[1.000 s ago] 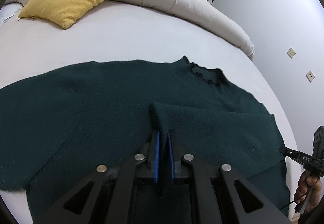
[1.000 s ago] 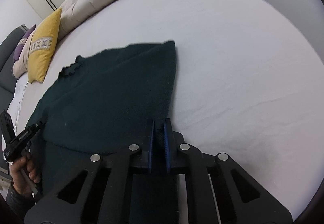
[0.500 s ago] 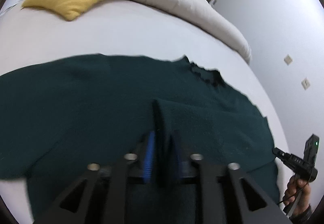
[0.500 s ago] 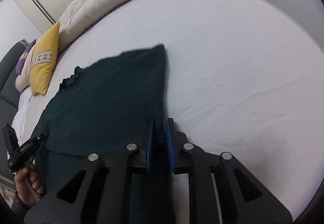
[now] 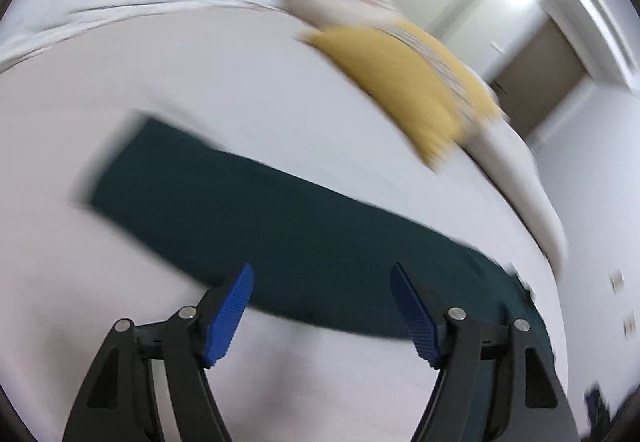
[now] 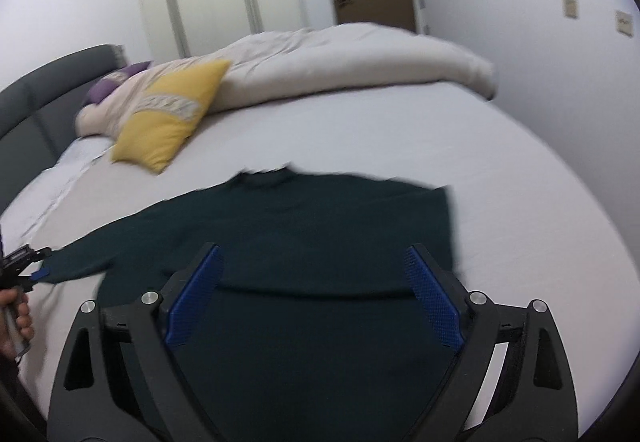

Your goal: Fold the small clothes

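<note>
White bed (image 6: 360, 130) bears a motion-blurred dark green sweater (image 6: 304, 226); both grippers' jaws just spread, empty.

Bed (image 6: 500, 170): green sweater (image 6: 320, 226), yellow pillow (image 6: 168, 122), duvet (image 6: 340, 62).

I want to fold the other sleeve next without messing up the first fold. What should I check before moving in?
1. Right tool open, nothing pinched: ok; it has just been opening.
2. Left tool open and empty: ok; also just been opening.
3. Right side of sweater folded over the body: ok, the edge looks straight.
4. Left sleeve lying flat and stretched out on the bed: ok, though the left wrist view is blurred.
5. Left tool lined up on the cuff: cannot tell.
6. Pillow clear of the sweater: ok.
</note>
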A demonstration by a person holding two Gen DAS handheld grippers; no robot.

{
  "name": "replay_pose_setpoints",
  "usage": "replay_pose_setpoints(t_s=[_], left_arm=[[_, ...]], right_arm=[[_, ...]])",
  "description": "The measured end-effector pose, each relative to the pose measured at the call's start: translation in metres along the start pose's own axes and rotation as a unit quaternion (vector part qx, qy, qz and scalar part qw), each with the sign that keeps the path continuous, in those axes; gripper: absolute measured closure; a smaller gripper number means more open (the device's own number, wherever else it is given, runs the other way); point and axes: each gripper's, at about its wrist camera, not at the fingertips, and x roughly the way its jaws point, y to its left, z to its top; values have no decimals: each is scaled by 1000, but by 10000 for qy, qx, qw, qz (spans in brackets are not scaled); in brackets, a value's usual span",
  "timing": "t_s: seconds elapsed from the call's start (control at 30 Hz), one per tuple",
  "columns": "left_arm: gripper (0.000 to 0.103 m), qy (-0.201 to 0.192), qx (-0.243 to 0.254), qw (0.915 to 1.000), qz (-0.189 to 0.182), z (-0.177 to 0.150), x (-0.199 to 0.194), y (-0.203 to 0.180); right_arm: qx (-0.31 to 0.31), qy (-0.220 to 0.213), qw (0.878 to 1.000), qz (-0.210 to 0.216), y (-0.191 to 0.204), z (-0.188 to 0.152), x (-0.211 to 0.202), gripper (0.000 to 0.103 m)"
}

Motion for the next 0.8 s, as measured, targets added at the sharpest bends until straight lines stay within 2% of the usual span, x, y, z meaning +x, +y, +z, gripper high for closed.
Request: replay_pose_setpoints(t_s=[0.1,0.17,0.27,0.37,0.4,0.47,0.5,0.57,0.6,0.7,0.8], left_arm=[[26,-367,-493,9973,390,22,-21,57],[26,-469,-750,9944,577,29,-25,83],[27,-255,-1321,9898,463,35,-13,118],[30,-184,-1212,9920,313,33,-5,116],[33,-136,-1247,9920,152,32,-1,115],[55,-18,-1457,9893,-86,37,7,116],[61,53,-1547,9878,-165,36,12,114],[89,260,-1707,9843,-355,37,25,112],[95,335,-1801,9824,-373,36,29,111],[94,98,-1791,9832,-328,38,20,95],[95,-168,-1204,9918,-390,41,1,48]], right_arm=[[-47,61,9996,266,25,-6,-1,11],[-59,112,9990,422,39,-10,1,11],[128,453,9958,783,55,-16,7,11],[455,693,9900,1138,60,-21,10,15],[599,737,9873,1276,62,-23,9,19],[807,791,9831,1440,62,-28,8,21],[898,811,9814,1490,62,-29,9,22],[1012,831,9789,1570,59,-32,8,23],[1058,829,9782,1583,56,-35,4,24],[1127,791,9778,1582,46,-38,-1,25],[1216,764,9774,1553,32,-37,2,25]])
